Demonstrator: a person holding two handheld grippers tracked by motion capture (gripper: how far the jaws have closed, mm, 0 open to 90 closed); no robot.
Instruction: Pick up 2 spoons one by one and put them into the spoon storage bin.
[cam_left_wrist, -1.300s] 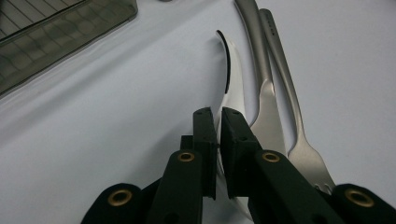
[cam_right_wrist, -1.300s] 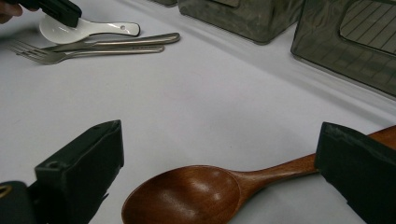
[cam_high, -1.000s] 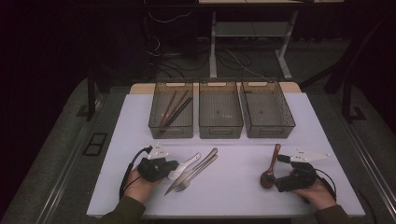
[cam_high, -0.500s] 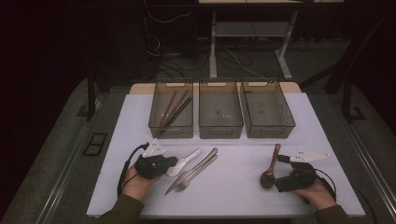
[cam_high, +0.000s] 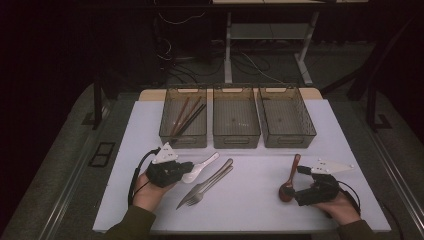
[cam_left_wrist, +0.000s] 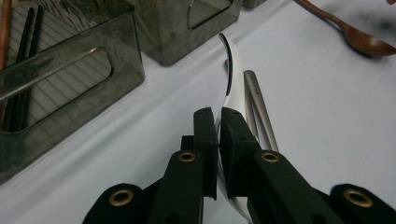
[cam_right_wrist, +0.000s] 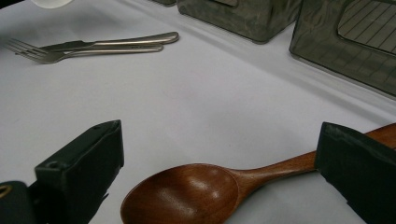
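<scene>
On table: left gripper clamps white spoon; right gripper released around wooden spoon.

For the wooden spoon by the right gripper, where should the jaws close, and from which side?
Grip the wooden spoon on its slim handle just behind the bowl, coming from above with one jaw on each side. It lies flat on the table with the bowl facing up; the bowl is wide and rounded, so it would likely slip. The right gripper is open and already straddles that neck.
</scene>
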